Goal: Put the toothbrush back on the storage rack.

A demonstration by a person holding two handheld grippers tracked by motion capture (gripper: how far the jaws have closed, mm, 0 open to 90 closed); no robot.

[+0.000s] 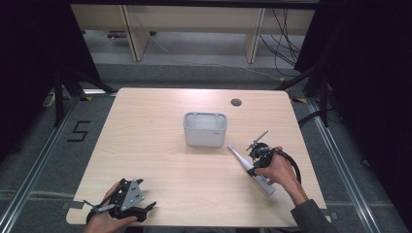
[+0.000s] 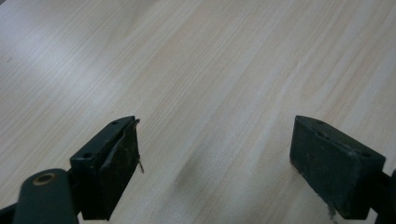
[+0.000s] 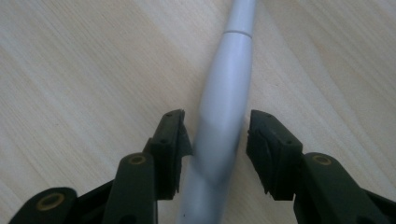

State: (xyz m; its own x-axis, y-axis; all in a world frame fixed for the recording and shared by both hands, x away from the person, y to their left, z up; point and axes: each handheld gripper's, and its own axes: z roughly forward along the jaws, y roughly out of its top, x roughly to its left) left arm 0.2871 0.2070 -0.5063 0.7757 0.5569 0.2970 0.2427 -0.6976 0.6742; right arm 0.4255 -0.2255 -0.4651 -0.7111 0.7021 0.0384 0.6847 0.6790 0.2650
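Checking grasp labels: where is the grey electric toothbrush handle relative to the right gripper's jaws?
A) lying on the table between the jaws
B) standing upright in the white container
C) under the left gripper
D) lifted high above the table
A: the right gripper view shows the grey electric toothbrush handle lying on the wooden table between the jaws of the right gripper, with a gap visible on the right side.

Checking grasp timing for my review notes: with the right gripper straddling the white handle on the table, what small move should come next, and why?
Probably close the right gripper the rest of the way on the handle. The handle lies flat on the table between the jaws, but a small gap shows on at least one side, so it looks not yet gripped. Lifting now might leave it behind. The bin stands nearby.
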